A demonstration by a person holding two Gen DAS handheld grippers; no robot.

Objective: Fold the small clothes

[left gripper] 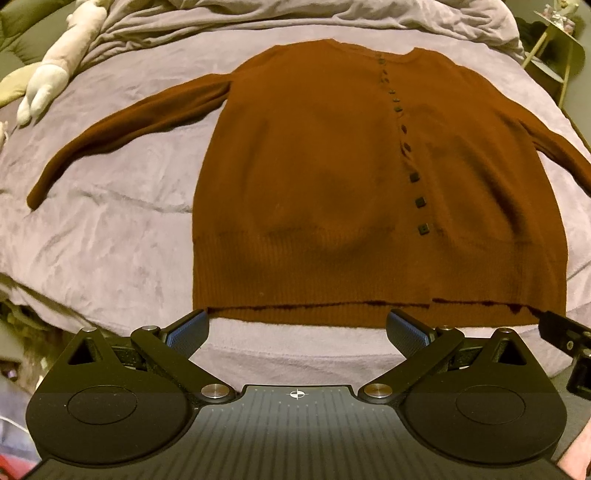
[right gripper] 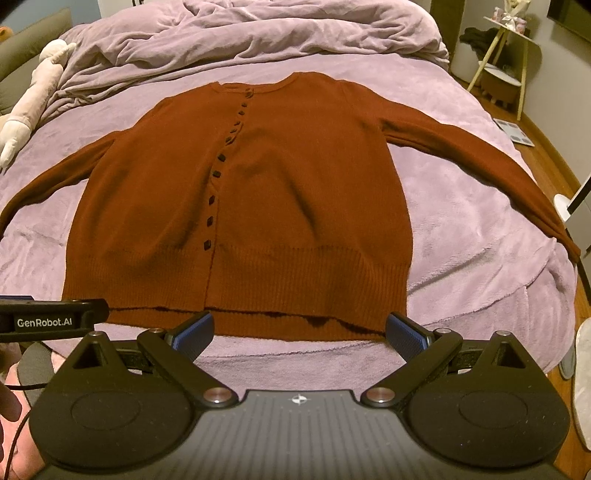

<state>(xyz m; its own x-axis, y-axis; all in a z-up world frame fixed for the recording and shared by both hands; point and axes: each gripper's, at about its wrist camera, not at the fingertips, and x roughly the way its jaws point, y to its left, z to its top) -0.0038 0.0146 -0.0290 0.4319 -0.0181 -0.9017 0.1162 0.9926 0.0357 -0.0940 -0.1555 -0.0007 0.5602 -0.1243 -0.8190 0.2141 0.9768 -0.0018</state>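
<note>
Lilac bed [right gripper: 461,206], wooden floor [right gripper: 554,155]

Home bedroom: bed [right gripper: 461,206], rumpled duvet [right gripper: 258,33], plush toy [right gripper: 33,85].

1. The rust-brown knitted button-front cardigan [right gripper: 240,206] lies flat on the lilac fleece blanket [right gripper: 461,236] that covers the bed, hem nearest, neckline farthest, a sleeve out to each side.
2. Behind the neckline sits the crumpled lilac duvet [right gripper: 258,33].
3. The pale plush toy [left gripper: 59,62] lies at the bed's left edge.
4. The pale-legged side table [right gripper: 506,62] stands beyond the bed's right edge.
5. The left black two-finger gripper [left gripper: 297,330] and the right black two-finger gripper [right gripper: 299,332] hang side by side, jaws spread, just before the hem.
</note>
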